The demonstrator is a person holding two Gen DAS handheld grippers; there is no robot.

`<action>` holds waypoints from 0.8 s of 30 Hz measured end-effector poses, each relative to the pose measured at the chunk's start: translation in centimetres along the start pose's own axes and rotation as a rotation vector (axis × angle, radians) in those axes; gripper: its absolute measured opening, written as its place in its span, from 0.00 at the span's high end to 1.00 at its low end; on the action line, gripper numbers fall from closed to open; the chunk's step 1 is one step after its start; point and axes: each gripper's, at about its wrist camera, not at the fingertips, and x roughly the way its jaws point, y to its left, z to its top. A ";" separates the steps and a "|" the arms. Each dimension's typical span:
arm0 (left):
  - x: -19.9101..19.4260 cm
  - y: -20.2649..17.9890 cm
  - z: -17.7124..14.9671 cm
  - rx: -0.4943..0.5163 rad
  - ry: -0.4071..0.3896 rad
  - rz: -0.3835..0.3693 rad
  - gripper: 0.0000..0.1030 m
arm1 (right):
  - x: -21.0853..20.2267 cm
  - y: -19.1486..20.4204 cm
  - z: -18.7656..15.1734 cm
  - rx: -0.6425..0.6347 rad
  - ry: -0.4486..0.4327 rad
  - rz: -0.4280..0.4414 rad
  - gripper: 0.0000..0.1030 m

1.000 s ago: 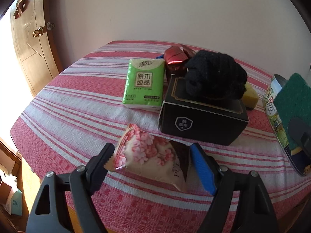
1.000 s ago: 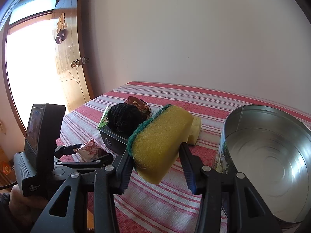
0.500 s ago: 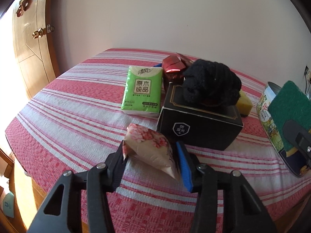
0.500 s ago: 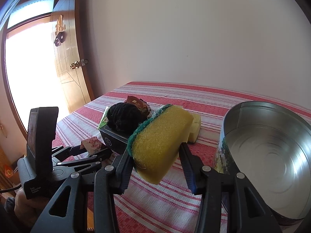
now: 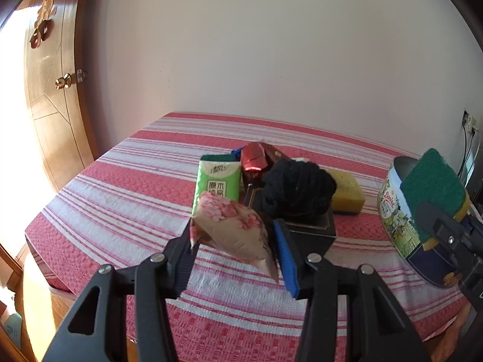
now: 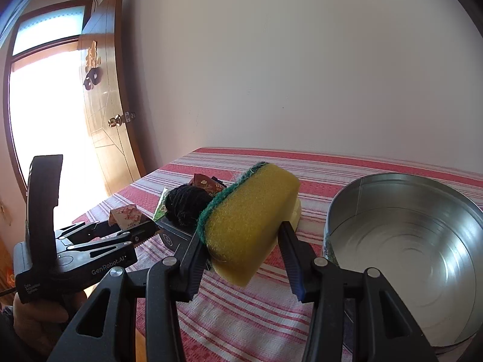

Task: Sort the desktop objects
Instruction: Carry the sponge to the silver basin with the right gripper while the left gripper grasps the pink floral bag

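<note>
On the striped tablecloth (image 5: 114,199), sorting is mid-way, both hands loaded. L gripper (image 5: 238,241) is clamped on the floral snack packet (image 5: 232,226), held clear of the cloth w/ its tail hanging free, prob. so it can travel over the clutter. R gripper (image 6: 241,241) is clenched on the yellow sponge (image 6: 250,220), green scour side turned to 9 o'clock, parked just at 9 o'clock of the empty tin (image 6: 407,241), likely the drop spot.

At 12 o'clock of the packet: green tissue pack (image 5: 217,181), red foil wrapper (image 5: 255,160), black yarn ball (image 5: 297,190) atop the black box (image 5: 311,229), and a second sponge (image 5: 347,193) at 2 o'clock. Tight pile, little slack between items.

Open room: bare cloth at 9–10 o'clock, wide. Table edge runs close at 6–7 o'clock. Route to the tin at 3 o'clock passes the R gripper, so crowding is a risk.
</note>
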 end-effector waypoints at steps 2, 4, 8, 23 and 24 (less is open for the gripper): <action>-0.1 -0.2 1.0 0.016 -0.018 -0.008 0.53 | -0.6 -0.2 0.2 -0.003 -0.020 -0.015 0.53; -0.4 -0.8 1.8 0.039 -0.039 -0.019 0.53 | -1.4 -0.7 0.5 0.004 -0.043 -0.038 0.53; -0.8 -3.4 3.2 0.087 -0.072 -0.060 0.53 | -3.2 -2.3 1.1 0.023 -0.086 -0.110 0.53; 1.5 -14.0 5.3 0.231 -0.082 -0.234 0.53 | -7.4 -10.8 1.8 0.152 -0.152 -0.376 0.53; 1.5 -14.9 5.3 0.241 -0.081 -0.241 0.61 | -7.5 -11.2 1.8 0.155 -0.153 -0.393 0.53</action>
